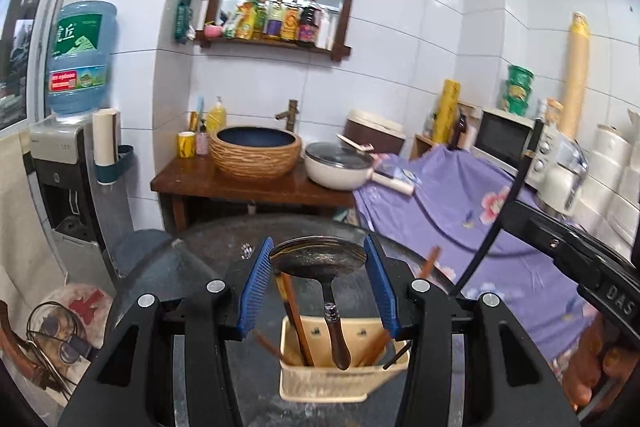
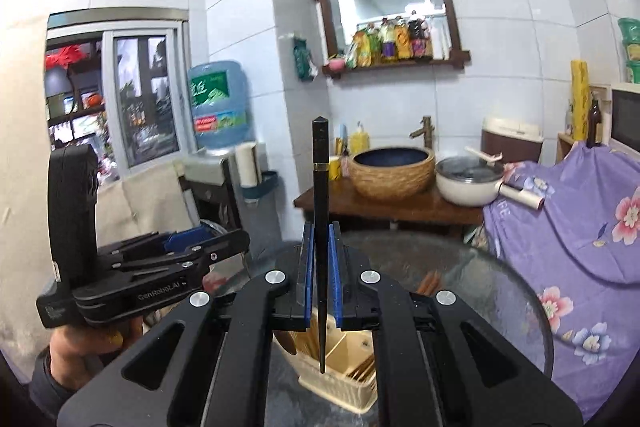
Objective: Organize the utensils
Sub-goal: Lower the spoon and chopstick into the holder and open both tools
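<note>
left hand-held gripper (image 1: 318, 255) pinches spoon (image 1: 320, 259); right hand-held gripper (image 2: 319, 255) pinches upright black chopstick (image 2: 320, 211)

Small home kitchen / wash corner, white tiled walls.

White wall tiles (image 1: 400, 27) all round; wood-framed shelf (image 1: 280, 45) on the wall with a row of sauce and oil bottles (image 1: 276, 21). Below it a wooden counter (image 1: 224, 185) carrying a woven-look basin (image 1: 256, 153) with a tap (image 1: 290, 113), soap bottle (image 1: 216, 115) and a lidded white pan (image 1: 340, 167). Water dispenser (image 1: 60, 163) with a blue jug (image 1: 82, 59) at left, beside a window (image 2: 136, 99). Right side: microwave (image 1: 508, 135), stacked instant-noodle cups (image 1: 518, 91), paper rolls (image 1: 612, 163), purple floral cloth (image 1: 460, 195) draped over furniture. Round glass table (image 2: 500, 287) in front holds a cream utensil basket (image 1: 344, 379) with chopsticks.
</note>
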{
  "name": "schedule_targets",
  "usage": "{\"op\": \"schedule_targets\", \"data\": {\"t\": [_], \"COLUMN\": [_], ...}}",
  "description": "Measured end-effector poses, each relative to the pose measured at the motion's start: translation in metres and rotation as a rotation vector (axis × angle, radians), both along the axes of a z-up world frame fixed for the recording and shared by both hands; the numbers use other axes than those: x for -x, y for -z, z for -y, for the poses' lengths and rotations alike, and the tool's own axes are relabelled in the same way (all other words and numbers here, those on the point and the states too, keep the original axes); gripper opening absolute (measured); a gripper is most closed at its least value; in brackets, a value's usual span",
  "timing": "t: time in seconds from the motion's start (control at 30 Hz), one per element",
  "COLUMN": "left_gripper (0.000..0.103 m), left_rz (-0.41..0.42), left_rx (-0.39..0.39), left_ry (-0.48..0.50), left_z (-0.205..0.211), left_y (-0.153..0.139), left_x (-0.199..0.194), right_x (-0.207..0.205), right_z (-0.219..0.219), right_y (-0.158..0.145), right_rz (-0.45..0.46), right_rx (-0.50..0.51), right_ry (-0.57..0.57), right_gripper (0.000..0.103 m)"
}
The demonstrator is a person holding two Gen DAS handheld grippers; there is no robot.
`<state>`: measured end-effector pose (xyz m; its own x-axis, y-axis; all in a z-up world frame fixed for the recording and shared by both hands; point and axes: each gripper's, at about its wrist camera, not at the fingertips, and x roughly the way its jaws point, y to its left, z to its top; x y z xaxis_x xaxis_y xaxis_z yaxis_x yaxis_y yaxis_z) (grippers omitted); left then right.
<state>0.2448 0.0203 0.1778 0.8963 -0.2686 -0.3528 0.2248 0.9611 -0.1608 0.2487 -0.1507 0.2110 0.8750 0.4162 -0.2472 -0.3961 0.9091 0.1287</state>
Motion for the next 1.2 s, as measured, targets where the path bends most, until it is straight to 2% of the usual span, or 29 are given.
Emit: {"op": "schedule_targets", "data": {"t": [0.1,0.17,0.33,0.4,0.47,0.6,0.7,0.93,1.03,1.2], "left_gripper": [0.046,0.046,0.046,0.046,0.046,0.046,0.046,0.047,0.050,0.063], "left_rz": [0.000,-0.023,-0.088,-0.047,-0.029,-0.023,-0.020,-0.012,-0.016,0.001], "left_rx": [-0.027,-0.022,-0.038,-0.096,-0.130,-0.144,-0.195,-0.237,-0.243,-0.244], "left_ry": [-0.052,-0.049,-0.062,-0.096,-0.106,-0.096,-0.095,-0.090,-0.087,-0.072], "left_z": [0.007,0.010,0.017,0.022,0.024,0.026,0.032,0.037,0.037,0.039], "left_y": [0.012,0.025,0.069,0.078,0.081,0.081,0.084,0.089,0.091,0.092], "left_x": [-0.014,-0.019,-0.028,-0.022,-0.019,-0.017,-0.019,-0.022,-0.023,-0.013], "right_x": [-0.014,-0.023,-0.036,-0.040,-0.042,-0.044,-0.043,-0.032,-0.029,-0.027], "right_z": [-0.005,-0.005,-0.004,-0.003,-0.001,-0.002,-0.005,-0.013,-0.014,-0.011], "right_y": [0.009,0.023,0.069,0.085,0.097,0.118,0.127,0.135,0.137,0.139], "right_rz": [-0.002,-0.024,-0.088,-0.117,-0.139,-0.174,-0.182,-0.134,-0.123,-0.110], "right_rx": [0.020,0.022,0.029,0.026,0.024,0.029,0.047,0.102,0.109,0.105], "right_ry": [0.045,0.058,0.087,0.090,0.094,0.092,0.088,0.101,0.100,0.094], "right_gripper": [0.008,0.008,0.008,0.008,0.008,0.008,0.008,0.008,0.008,0.010]}}
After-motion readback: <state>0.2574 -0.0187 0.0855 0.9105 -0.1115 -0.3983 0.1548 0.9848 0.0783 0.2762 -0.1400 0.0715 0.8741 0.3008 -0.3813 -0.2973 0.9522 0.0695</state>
